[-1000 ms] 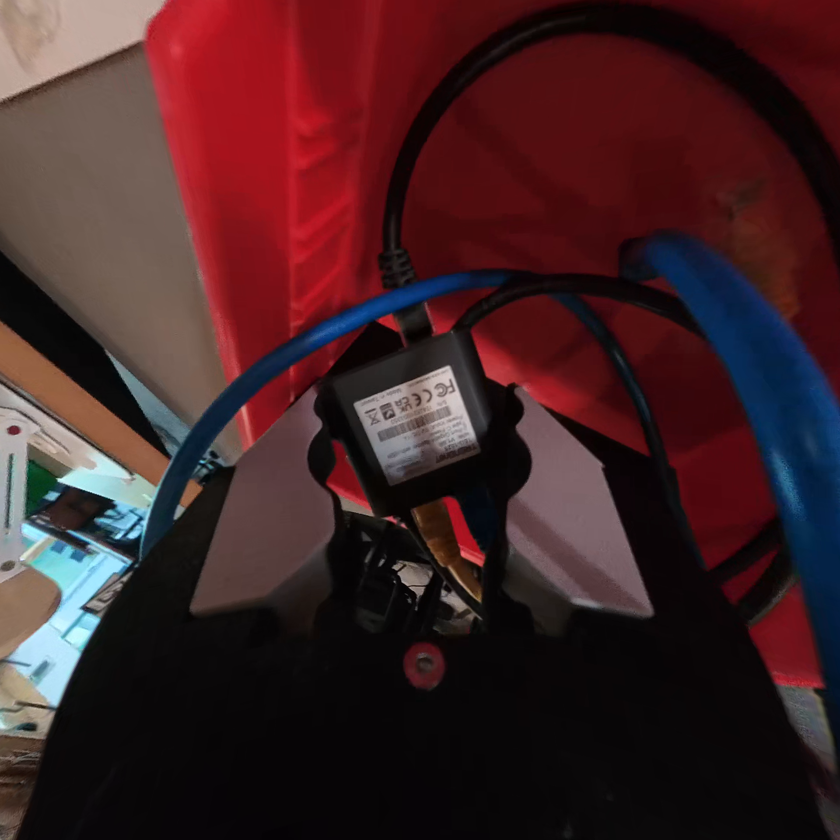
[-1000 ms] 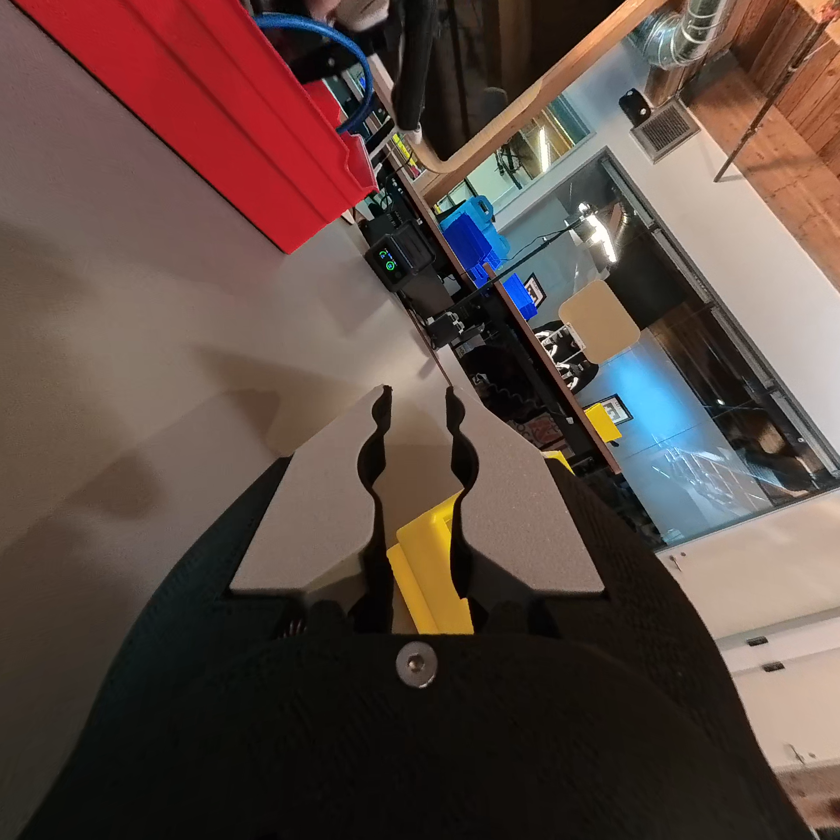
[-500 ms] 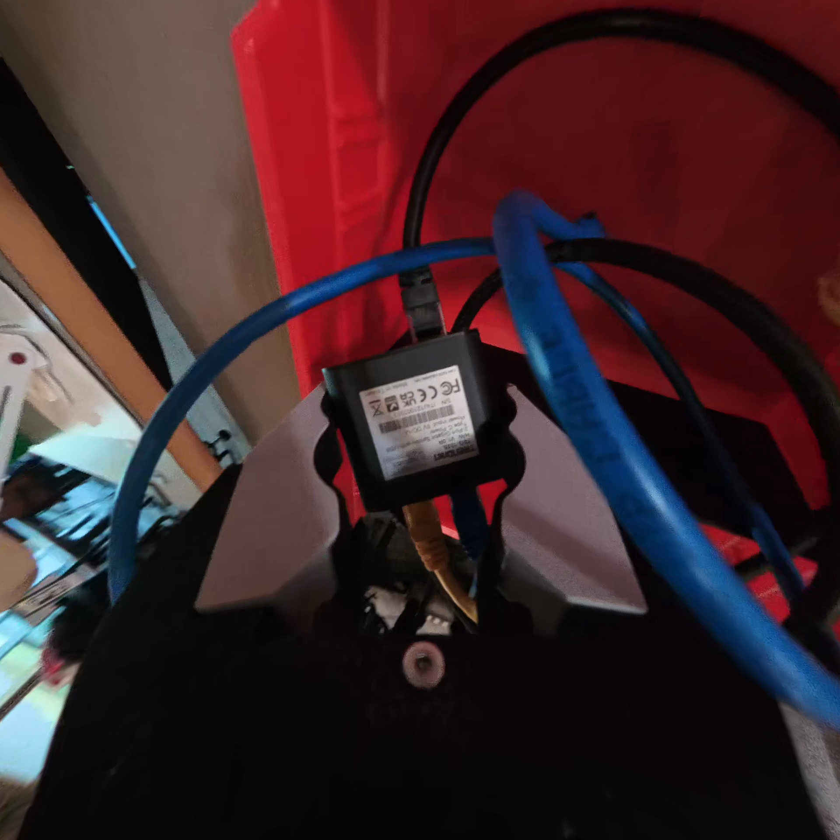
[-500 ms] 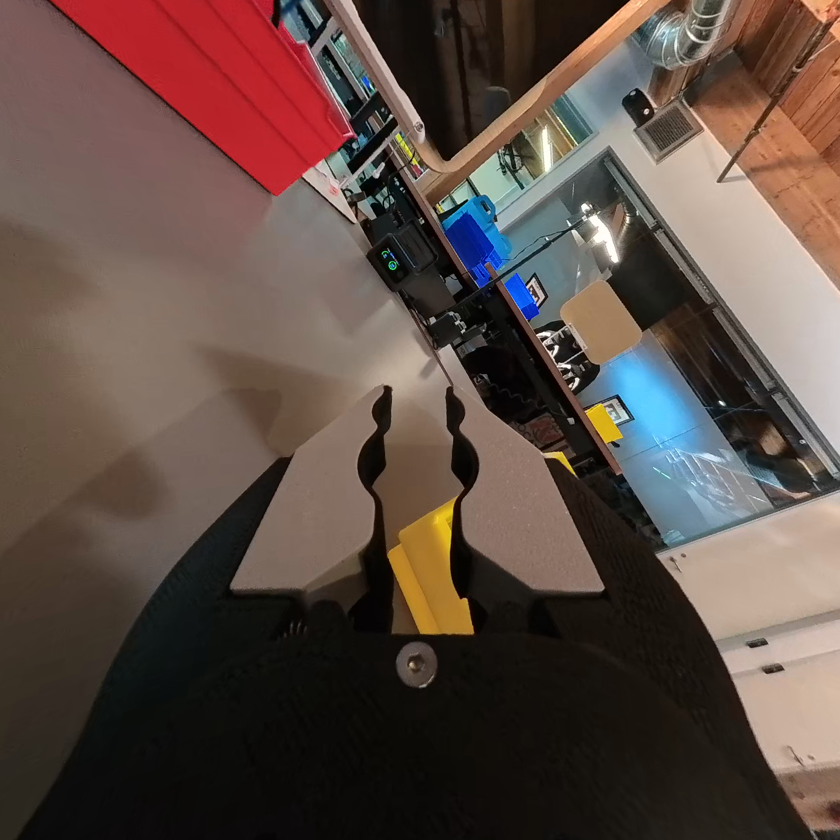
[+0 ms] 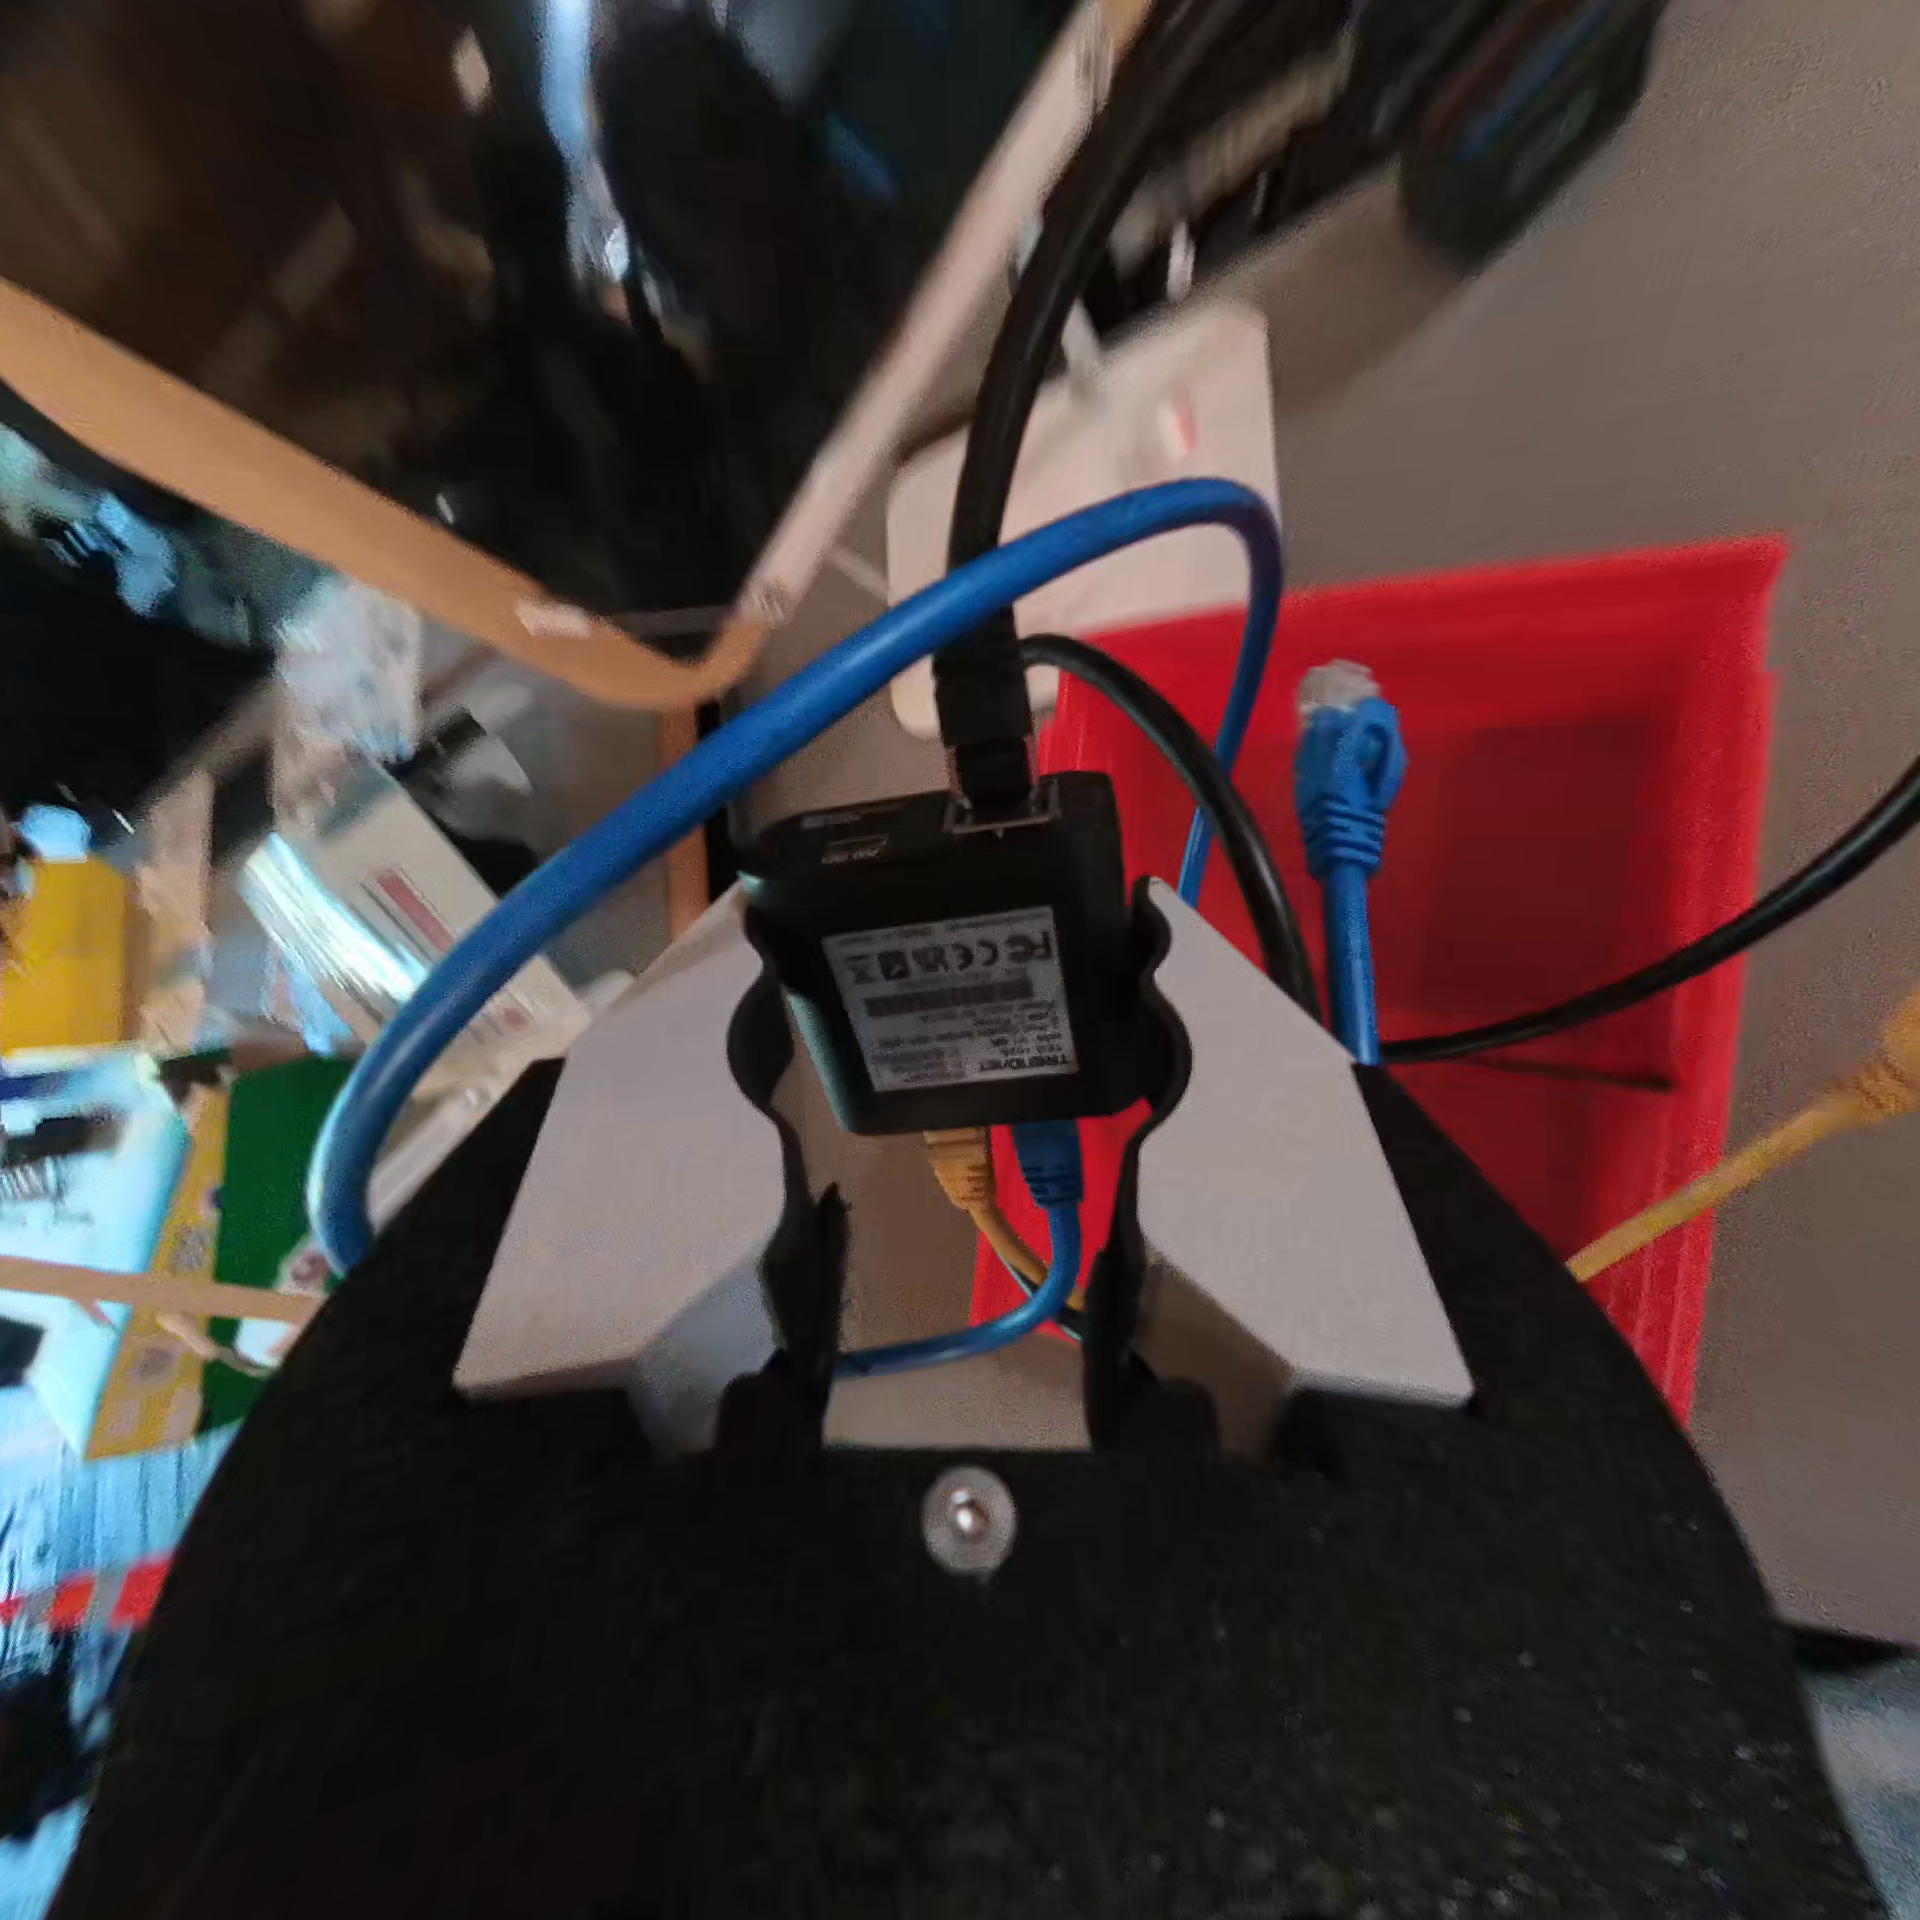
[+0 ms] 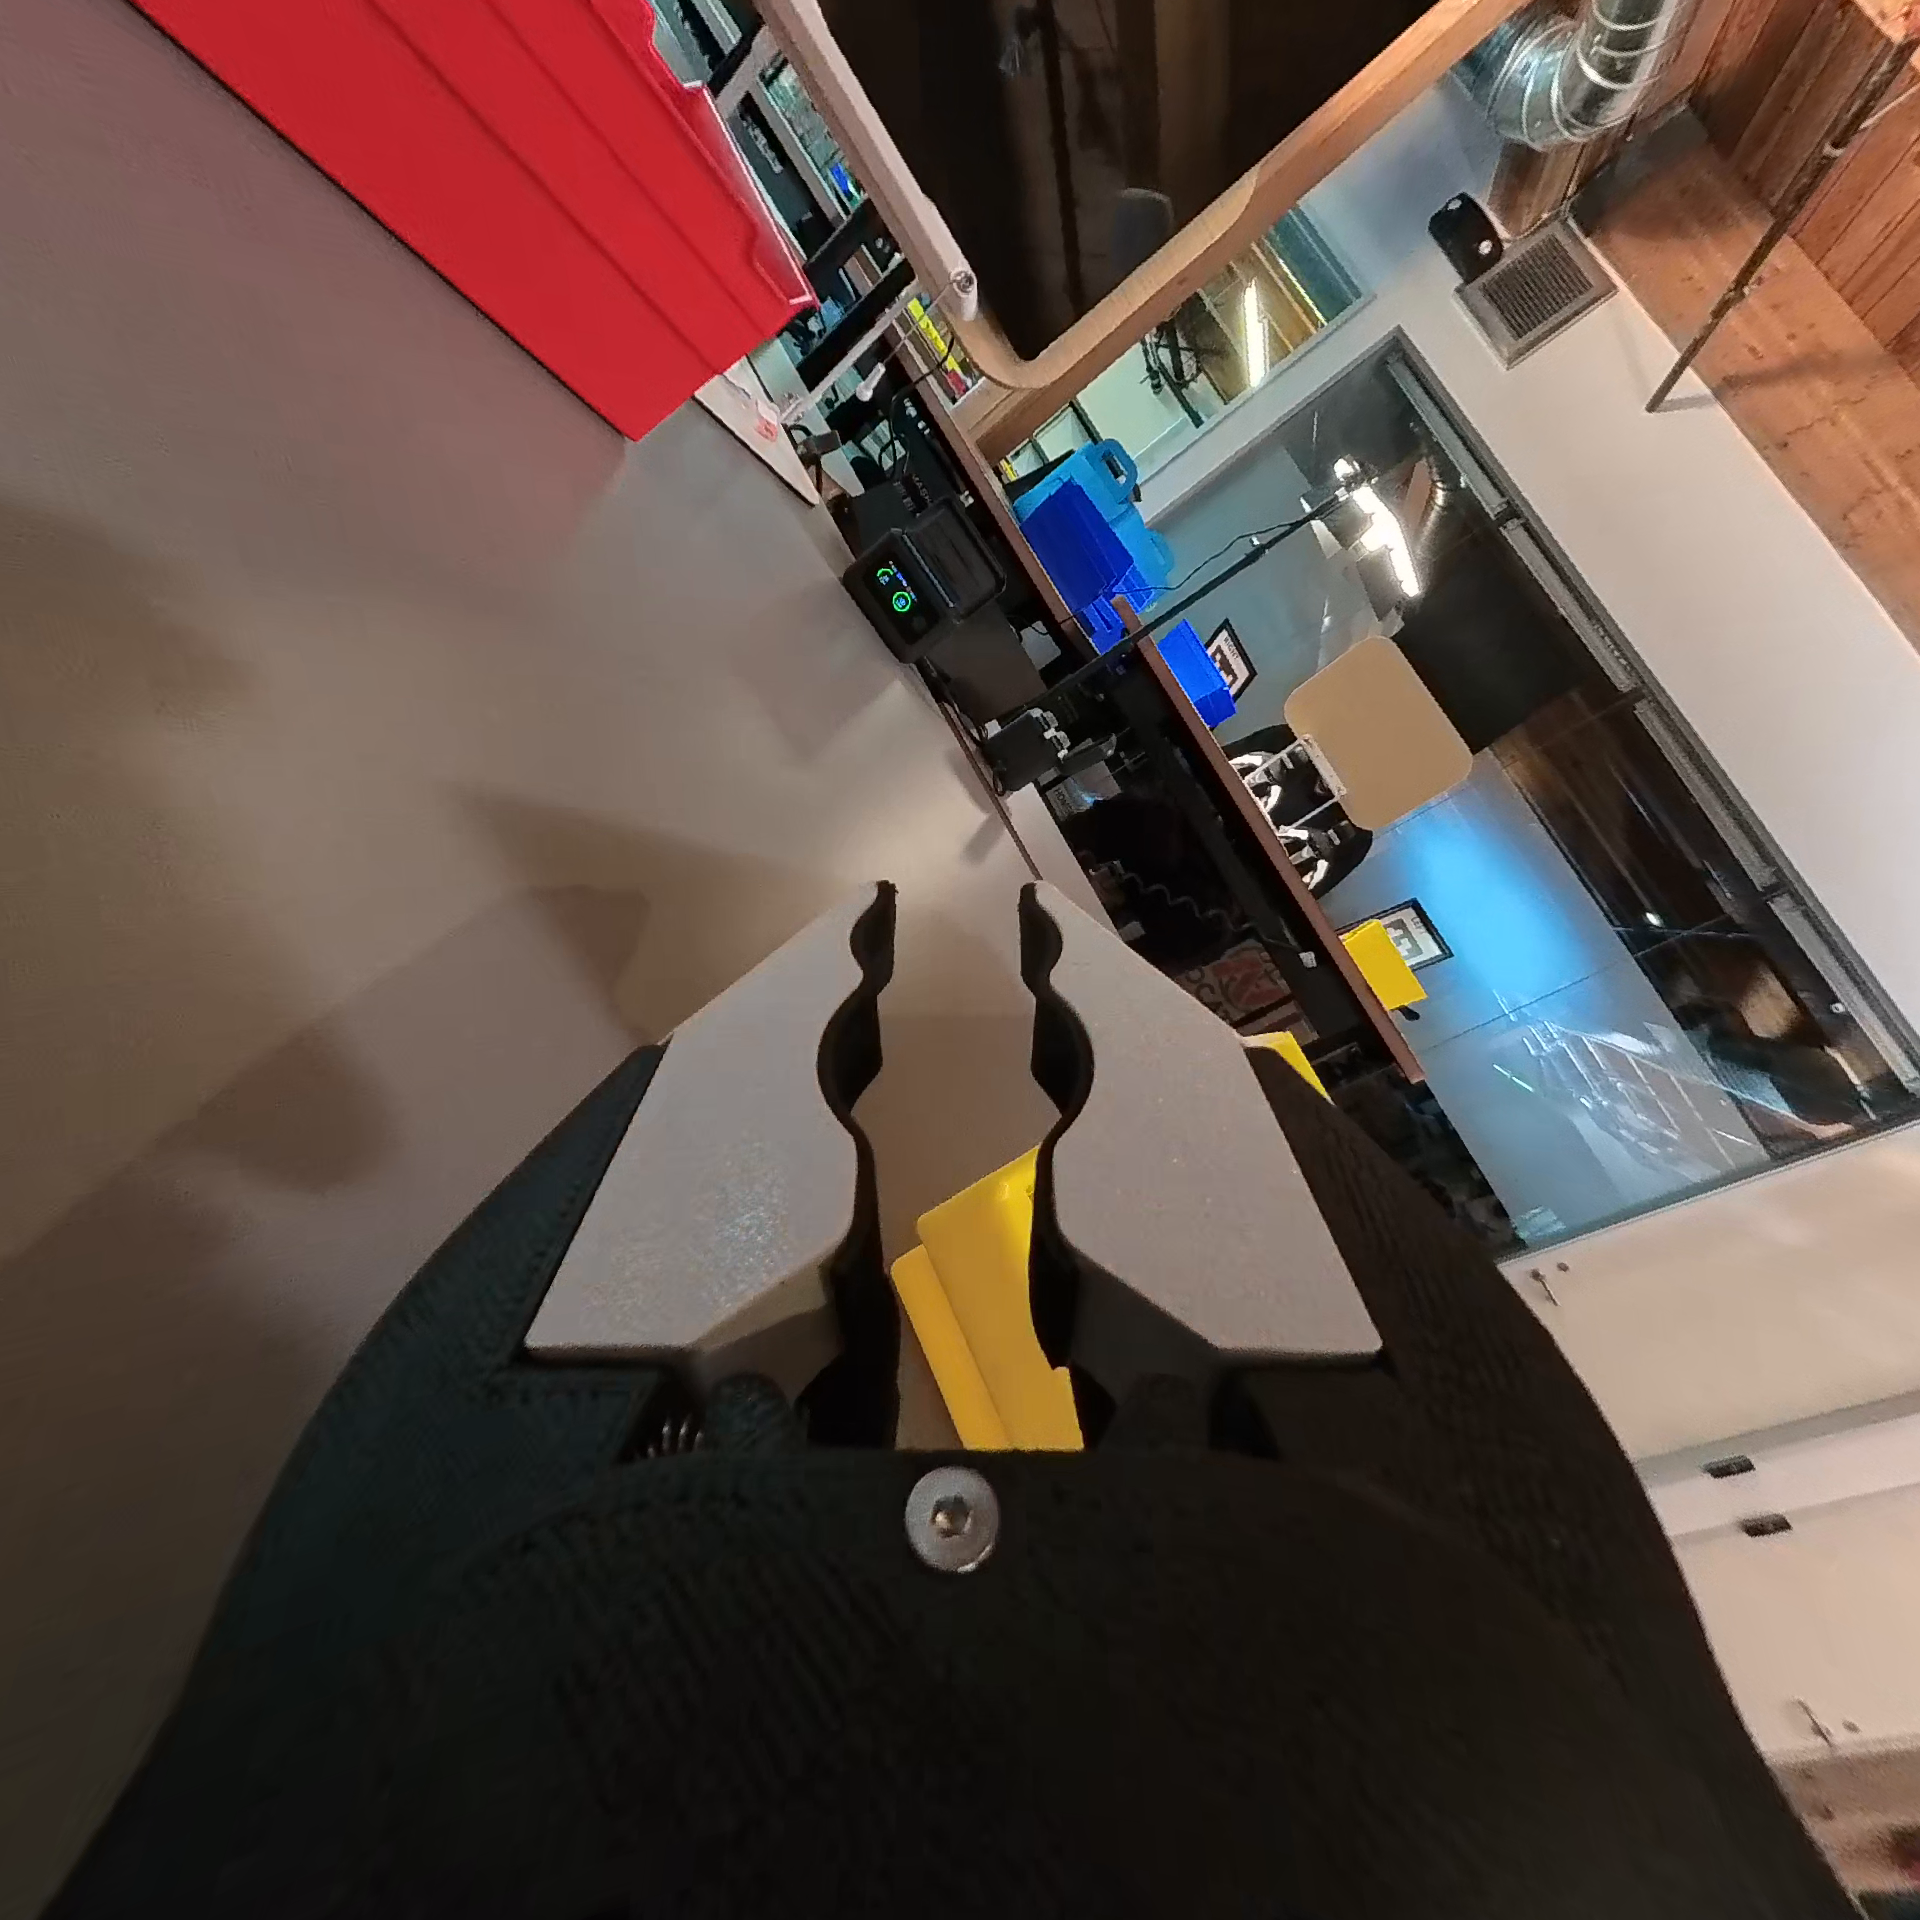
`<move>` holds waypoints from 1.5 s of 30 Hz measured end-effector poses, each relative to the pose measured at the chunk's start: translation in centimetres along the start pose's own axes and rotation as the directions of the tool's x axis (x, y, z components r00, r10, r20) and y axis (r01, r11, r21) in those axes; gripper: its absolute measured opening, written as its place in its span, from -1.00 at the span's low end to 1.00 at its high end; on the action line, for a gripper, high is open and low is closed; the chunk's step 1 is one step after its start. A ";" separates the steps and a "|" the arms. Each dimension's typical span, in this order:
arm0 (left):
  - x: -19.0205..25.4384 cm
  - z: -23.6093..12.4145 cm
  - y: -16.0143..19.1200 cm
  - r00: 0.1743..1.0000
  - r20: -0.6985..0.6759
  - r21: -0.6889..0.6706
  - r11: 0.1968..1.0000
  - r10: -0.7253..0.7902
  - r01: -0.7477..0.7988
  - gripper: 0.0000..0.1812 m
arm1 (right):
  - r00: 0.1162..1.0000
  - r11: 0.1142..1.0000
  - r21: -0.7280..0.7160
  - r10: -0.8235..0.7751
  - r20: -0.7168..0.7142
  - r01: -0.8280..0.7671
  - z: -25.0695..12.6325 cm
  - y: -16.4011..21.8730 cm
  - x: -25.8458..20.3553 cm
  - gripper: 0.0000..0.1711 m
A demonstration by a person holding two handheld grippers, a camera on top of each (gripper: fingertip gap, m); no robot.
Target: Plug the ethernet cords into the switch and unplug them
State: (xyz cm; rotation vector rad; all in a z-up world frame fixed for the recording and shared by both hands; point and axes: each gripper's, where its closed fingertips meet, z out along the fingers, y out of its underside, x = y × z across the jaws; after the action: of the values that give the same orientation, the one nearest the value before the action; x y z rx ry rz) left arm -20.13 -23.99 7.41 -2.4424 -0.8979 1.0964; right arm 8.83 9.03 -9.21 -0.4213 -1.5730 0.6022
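In the left wrist view my left gripper [image 5: 951, 904] is shut on a small black switch [image 5: 951, 966] with a white label, held in the air above a red bin [image 5: 1558, 883]. A black cord [image 5: 987, 686] is plugged into its far side. A yellow cord [image 5: 961, 1174] and a blue cord [image 5: 1044, 1164] are plugged into its near side. The blue cord loops to the left, and its free plug [image 5: 1345, 748] hangs beside the switch. My right gripper [image 6: 956, 904] is open and empty over the grey table [image 6: 312, 831].
The red bin [image 6: 499, 187] also shows at the top left of the right wrist view. A white pad [image 5: 1174, 436] lies beyond the bin. A black device with green lights [image 6: 914, 592] stands at the table's far edge. A yellow object [image 6: 987, 1309] lies under my right gripper. Across from one pair of fingers to the other is roughly 45 cm.
My left gripper has lifted and swung with the switch: the bin, which filled the view, now lies lower right and the room shows behind. The right gripper has barely moved.
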 end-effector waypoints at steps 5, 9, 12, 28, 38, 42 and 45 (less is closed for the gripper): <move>1.5 -8.2 -9.0 0.999 -0.003 0.412 0.911 0.039 -0.034 -0.30 | 1.000 1.000 0.002 -0.001 -0.002 0.001 -0.1 0.0 0.0 -0.74; 8.0 -12.8 -14.7 0.972 -0.192 0.620 0.784 0.137 0.012 -0.30 | 1.000 1.000 -0.004 -0.007 -0.011 0.007 -0.3 0.1 0.2 -0.74; 14.9 -14.3 -17.3 0.909 -0.334 0.710 0.701 0.250 0.068 -0.30 | 1.000 1.000 -0.020 0.014 -0.014 -0.014 -0.3 0.6 0.3 -0.73; 37.0 -4.4 -15.6 0.763 -0.520 0.828 0.446 0.384 0.340 -0.31 | 0.922 0.902 -0.254 0.283 -0.264 -0.350 -0.6 7.6 4.6 -0.81; 39.6 -5.2 -11.5 0.136 -0.773 0.535 0.522 0.619 0.664 -0.32 | 0.868 0.891 -0.049 0.425 -0.259 -0.451 -0.5 5.2 6.0 -0.61; 40.0 -6.2 -10.2 -0.158 -0.777 0.346 0.623 0.609 0.702 -0.32 | 0.886 0.887 0.046 0.452 0.106 -0.459 1.2 -0.2 2.2 -0.58; 38.8 -7.3 -9.7 -0.370 -0.721 0.180 0.674 0.586 0.716 -0.32 | 0.791 0.801 0.029 0.585 0.177 -0.598 1.8 -1.8 3.7 -0.56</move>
State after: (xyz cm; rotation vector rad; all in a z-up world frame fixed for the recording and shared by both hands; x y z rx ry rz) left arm 1.07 8.65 -4.40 -1.2690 0.1948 -0.9829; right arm 6.88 9.54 -5.23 -0.8377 -1.5515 1.2096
